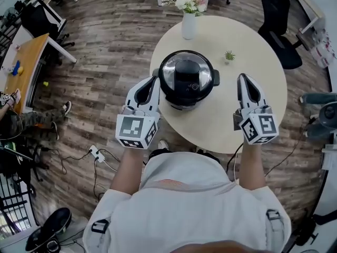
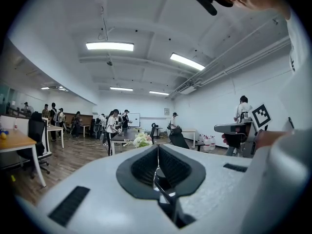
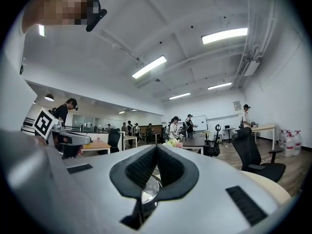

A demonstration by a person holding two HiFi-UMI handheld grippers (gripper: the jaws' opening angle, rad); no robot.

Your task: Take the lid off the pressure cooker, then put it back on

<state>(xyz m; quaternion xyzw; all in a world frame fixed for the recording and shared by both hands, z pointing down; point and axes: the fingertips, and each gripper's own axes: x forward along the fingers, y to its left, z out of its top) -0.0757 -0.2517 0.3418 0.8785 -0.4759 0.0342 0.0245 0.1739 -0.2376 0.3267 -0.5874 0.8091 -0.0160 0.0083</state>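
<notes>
Round table (image 1: 221,121), cooker at centre: my left claw (image 1: 154,80) and right claw (image 1: 244,77) sit either side of the pressure cooker (image 1: 185,104), both pinched fully together and holding nothing. The pot sits just beside my left tips and a little further from my right ones. Its lid (image 1: 188,77) (black handle across the top) is still on. I'd call this the approach before the first lift. Next, I reckon, the jaws must part and grasp that handle, likely twisting to unlock.

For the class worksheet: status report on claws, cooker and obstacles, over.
Left claw shut, empty, left of pressure cooker; right claw shut, empty, to its right. Lid on. Vase, small plant behind, clear.
</notes>
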